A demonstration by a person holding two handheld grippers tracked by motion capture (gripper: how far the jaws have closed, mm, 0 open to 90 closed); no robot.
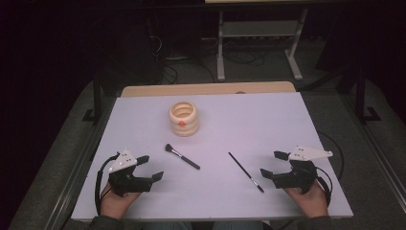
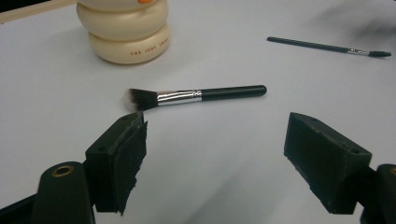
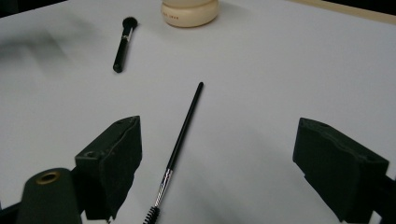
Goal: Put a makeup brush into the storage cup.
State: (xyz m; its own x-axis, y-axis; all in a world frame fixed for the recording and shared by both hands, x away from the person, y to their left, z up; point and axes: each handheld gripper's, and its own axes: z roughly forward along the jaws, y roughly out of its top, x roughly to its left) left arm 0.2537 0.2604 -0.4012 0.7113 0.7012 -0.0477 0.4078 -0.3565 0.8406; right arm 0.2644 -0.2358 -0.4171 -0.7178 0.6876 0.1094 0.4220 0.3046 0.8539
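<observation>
while both brushes are lying untouched on the table (image 1: 297, 124), the left gripper (image 1: 149, 168) and right gripper (image 1: 273, 164) are waiting with jaws spread wide and empty; the makeup brush (image 2: 196, 94), the thin spoolie brush (image 3: 180, 144) and the cream holder (image 1: 184, 118) are all standing apart, so nothing is being placed yet.

Black-handled makeup brush (image 1: 182, 156) with silver ferrule and fluffy head, flat on white tabletop (image 1: 268, 124), left of centre. Thin black spoolie brush (image 1: 245, 172), flat, diagonal, bristle end toward near edge.

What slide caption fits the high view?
Two open claws flank a makeup brush, spoolie and cream holder.
</observation>
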